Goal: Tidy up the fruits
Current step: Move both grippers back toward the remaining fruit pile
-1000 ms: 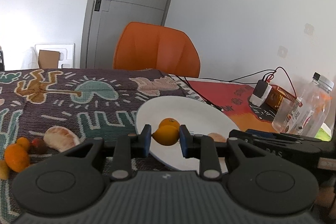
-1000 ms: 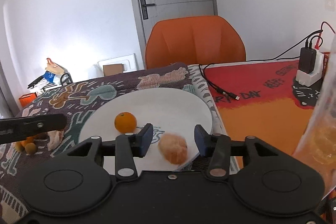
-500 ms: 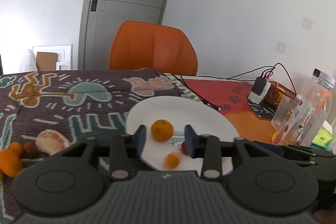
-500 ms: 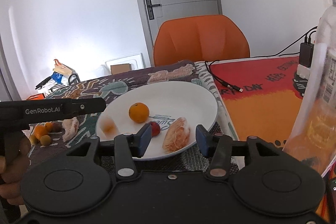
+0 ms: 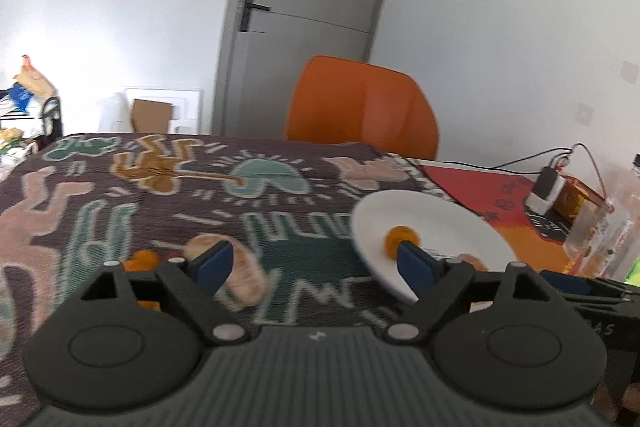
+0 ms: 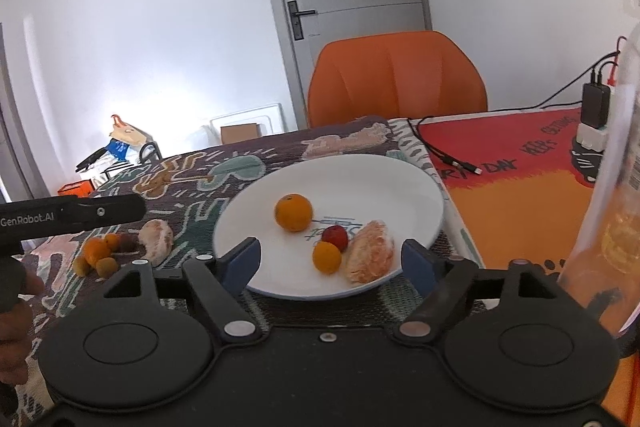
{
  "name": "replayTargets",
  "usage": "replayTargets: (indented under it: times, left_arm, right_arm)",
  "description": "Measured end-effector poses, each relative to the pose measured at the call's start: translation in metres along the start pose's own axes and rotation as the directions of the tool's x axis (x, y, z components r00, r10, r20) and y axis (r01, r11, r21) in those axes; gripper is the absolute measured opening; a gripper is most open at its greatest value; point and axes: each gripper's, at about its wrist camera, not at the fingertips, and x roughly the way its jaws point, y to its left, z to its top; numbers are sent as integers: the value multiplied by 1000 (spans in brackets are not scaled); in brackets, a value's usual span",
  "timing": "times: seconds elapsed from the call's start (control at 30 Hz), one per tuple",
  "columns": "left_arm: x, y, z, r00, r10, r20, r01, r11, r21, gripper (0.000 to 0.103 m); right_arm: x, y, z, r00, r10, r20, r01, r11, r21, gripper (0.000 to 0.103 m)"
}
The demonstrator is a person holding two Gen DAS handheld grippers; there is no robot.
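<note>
Four pieces of fruit are seen on the white plate [image 6: 416, 187] in the middle of the right wrist view: an orange [image 6: 293, 211], a small red fruit [image 6: 335, 235], a small yellow-orange fruit [image 6: 327, 257] and a peeled citrus piece [image 6: 370, 257] near the lower right rim. They are grouped close together on the near half of the plate, which is judged to be the collecting place for the task.

More fruit is left on the patterned cloth [image 6: 192, 219] that covers the surface, at the lower left of the same view: a second peeled citrus piece [image 6: 157, 240] and, beside it, a cluster of small orange and dark fruits [image 6: 100, 254].

The right gripper [image 6: 332, 263] is held in front of the plate with its jaws wide apart and nothing between them; it seems to be only waiting there.

The left gripper [image 5: 314, 263] is also spread wide and is empty. In the left wrist view it is pointed between the plate [image 5: 440, 223] at the right and the peeled piece [image 5: 240, 279] at the lower left. This view is blurred, so fine detail cannot be told. The wide opening is judged suitable for the broad, soft peeled piece, which should be squeezed only lightly.
</note>
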Motion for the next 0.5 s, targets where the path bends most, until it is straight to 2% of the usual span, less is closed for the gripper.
replayTargets:
  times: [0.2,0.4,0.5]
  left_arm:
    - [-16,22,-3,999,43,2,-43,999,-15,93]
    - [-31,43,-8,999,51,9,-51,998,-39,93]
    - [-38,50,-10,998,54,14,-54,998,-43,93]
  right_arm:
    - [-2,14,0,1000,19,5,-19,1000,-8,96]
    - [-3,29,-1,999,41,5,-41,999,-12,103]
    - [-4,36,-2,998,55,5,-55,998,-15,103]
